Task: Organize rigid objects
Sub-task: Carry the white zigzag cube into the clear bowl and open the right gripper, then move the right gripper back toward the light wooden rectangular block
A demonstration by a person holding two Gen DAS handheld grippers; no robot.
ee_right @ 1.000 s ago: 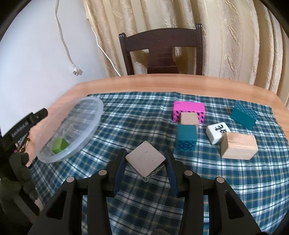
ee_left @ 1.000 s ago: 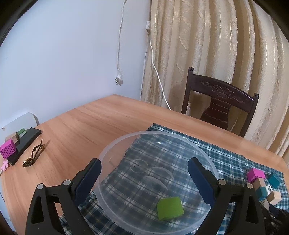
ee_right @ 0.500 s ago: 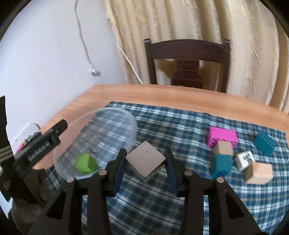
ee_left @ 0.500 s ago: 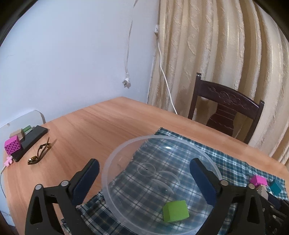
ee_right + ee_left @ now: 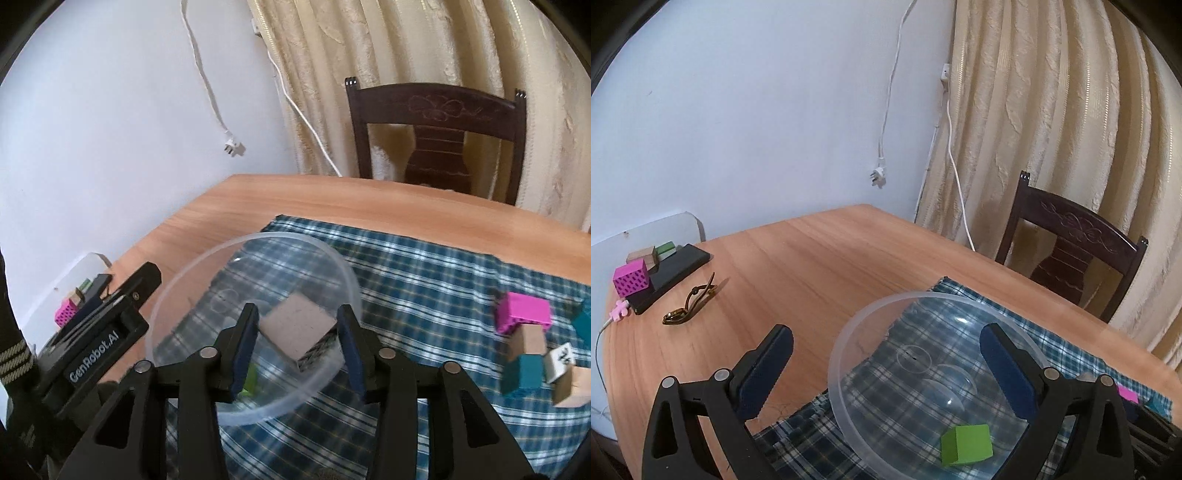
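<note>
A clear plastic bowl (image 5: 849, 332) rests on the blue plaid cloth (image 5: 798, 443), with a green cube (image 5: 966, 445) inside near its front. My left gripper (image 5: 884, 336) is open; its fingers straddle the bowl's near-left rim without touching it. In the right wrist view, my right gripper (image 5: 297, 314) is shut on a grey flat-topped block (image 5: 295, 326) with a patterned side. It holds the block, turned corner-forward, above the inside of the bowl (image 5: 177, 291). The green cube (image 5: 251, 378) shows only as a sliver behind the left finger.
Several blocks lie together on the cloth at right: pink (image 5: 522, 314), teal (image 5: 522, 373), white patterned (image 5: 561, 358) and wooden (image 5: 572, 384). A black box (image 5: 670, 273) with a pink dotted block (image 5: 631, 280) and a brown clip (image 5: 690, 304) lie far left. A dark chair (image 5: 436, 140) stands behind the table.
My right gripper carried the grey block left, from over the cloth to above the bowl. In the left wrist view, the bowl shifted right between the open fingers.
</note>
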